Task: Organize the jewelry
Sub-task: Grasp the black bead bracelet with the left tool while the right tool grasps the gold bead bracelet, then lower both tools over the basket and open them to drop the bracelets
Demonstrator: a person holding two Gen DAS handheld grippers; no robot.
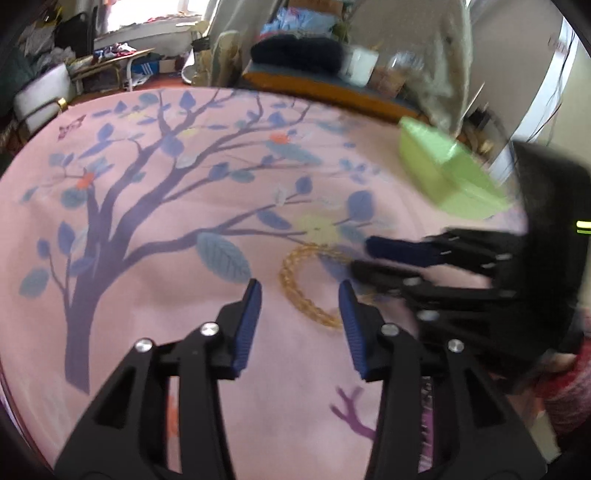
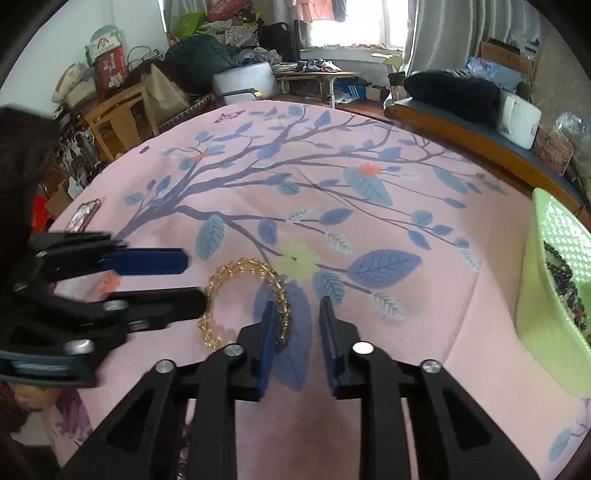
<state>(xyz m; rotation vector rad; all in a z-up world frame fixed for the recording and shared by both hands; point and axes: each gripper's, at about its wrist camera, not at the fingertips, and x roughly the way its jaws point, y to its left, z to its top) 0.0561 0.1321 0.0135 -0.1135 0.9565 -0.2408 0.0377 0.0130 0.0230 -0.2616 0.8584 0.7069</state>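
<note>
Nearest, right gripper (image 2: 298,301): jaws apart, gripping nothing. The right arc of the yellow bead bracelet (image 2: 240,265) lies in the gap, against the inner face of its left finger, and the other pad is clear of it. Left gripper (image 1: 297,286): jaws also apart, only cloth between them. From the right wrist view it comes in from the left side, and its lower finger tip sits at the bracelet's left edge; contact can't be told.

The bracelet lies flat on the desk, on the pink cloth (image 2: 406,177) with a tree print, over a dark blue leaf and just short of a pale yellow flower. It sits between the two grippers.

Further right, at the cloth's edge, is a light green basket (image 2: 546,295) with dark bead strands (image 2: 565,288) inside, well apart from the bracelet. At far left on the cloth is a flat, pink-edged, phone-like thing (image 2: 83,216).

Past the desk is a wooden bench with a dark bundle (image 2: 450,92) and a white mug (image 2: 517,118). Beyond that is clutter, then a bright window (image 2: 347,22).
</note>
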